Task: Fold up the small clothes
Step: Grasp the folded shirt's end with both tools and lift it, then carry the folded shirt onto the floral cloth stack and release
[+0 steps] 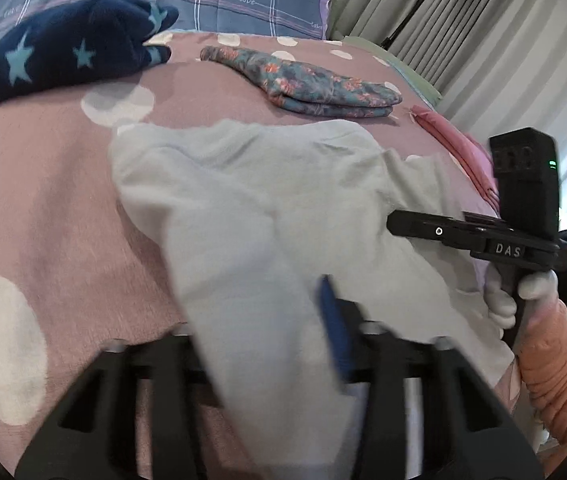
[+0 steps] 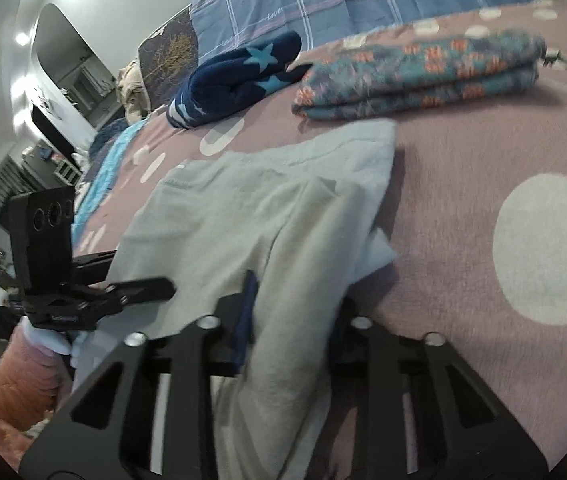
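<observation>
Left wrist view alone shows pleated curtains (image 1: 495, 60), a lamp stand (image 1: 423, 4) and pink folded cloth (image 1: 463, 152) at the bed's edge; right wrist view alone shows a mirror (image 2: 71, 64) and cluttered shelves. Both show the pale green garment (image 1: 251, 184) lying rumpled on the dotted mauve bedspread (image 1: 35, 184), near a folded floral piece (image 1: 323, 88) and a star-patterned navy one (image 1: 63, 52). Left gripper (image 1: 283, 320) and right gripper (image 2: 295, 312) each pinch a raised edge of the pale green garment.
</observation>
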Tool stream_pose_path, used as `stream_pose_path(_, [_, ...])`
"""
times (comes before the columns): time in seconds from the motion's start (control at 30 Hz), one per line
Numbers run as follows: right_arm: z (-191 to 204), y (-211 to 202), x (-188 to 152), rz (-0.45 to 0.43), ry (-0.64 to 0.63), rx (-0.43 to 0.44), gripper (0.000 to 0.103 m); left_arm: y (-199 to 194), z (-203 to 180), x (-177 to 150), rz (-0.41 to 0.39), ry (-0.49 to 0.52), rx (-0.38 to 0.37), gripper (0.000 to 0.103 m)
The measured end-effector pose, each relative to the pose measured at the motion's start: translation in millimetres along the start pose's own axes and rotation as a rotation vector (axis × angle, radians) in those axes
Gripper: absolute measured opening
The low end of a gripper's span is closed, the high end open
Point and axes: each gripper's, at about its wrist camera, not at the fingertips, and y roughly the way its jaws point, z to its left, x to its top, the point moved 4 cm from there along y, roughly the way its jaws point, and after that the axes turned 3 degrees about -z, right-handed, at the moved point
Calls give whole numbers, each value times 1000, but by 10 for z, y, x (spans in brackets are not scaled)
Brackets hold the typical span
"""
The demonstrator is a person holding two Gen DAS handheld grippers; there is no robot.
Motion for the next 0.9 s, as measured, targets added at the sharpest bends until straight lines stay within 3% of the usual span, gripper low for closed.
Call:
stream_pose_path(0.27, [526,-874,245,-243,-172,-132,15,-574,-565,345,-168,136,75,24])
stream_pose_path(0.4, [549,-1352,636,-367,-194,-193,14,-809,-969,829,-266,206,73,24])
stream_pose_path(0.53, [391,-1614,1243,-452,-212,-287,14,-826,-1226,1464,-327,242,80,24])
stream_pose_path(0.7, [44,-1561,1971,-477,-207,-364,14,-587,-1251,2206,-355,254,126,24])
stream_pose_path(0.8, [-255,-1345,2359,-473,-177,-411,14,-341,-1184,2552,-367,246,122,24])
stream_pose_path(0.9, [-612,-1047,2650,-456,-110,-404,14,18,-1009,2796,-350,212,129,24])
